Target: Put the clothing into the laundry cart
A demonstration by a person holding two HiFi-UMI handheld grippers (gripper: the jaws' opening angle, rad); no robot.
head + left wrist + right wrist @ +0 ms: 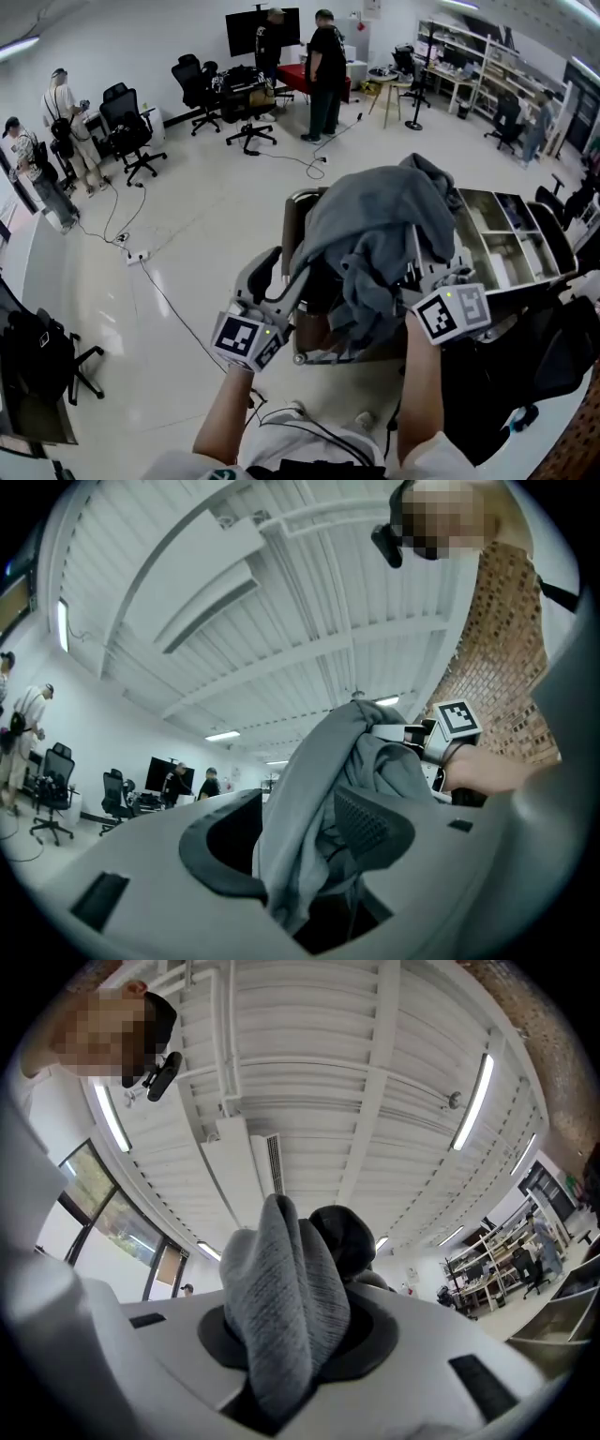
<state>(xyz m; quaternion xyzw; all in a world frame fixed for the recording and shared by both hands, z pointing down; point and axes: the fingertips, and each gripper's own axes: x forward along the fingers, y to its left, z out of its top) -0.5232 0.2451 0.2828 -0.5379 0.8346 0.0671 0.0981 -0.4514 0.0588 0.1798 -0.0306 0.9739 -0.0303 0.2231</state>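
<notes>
A bulky grey garment (375, 225) is held up over the metal laundry cart (296, 214) and hides most of the cart's inside. My left gripper (292, 272) points upward at the garment's left side, and in the left gripper view (305, 855) its jaws are shut on a fold of the cloth (319, 789). On the garment's right side, my right gripper (427, 267) is shut on a thick ribbed fold (281, 1307) that bulges out above its jaws (286, 1354). Both gripper views look up at the ceiling.
A metal tray with compartments (506, 239) sits right of the cart. A black office chair (539, 366) is at my lower right. Cables (141, 258) run across the floor to the left. Several people and office chairs (248, 103) stand far off.
</notes>
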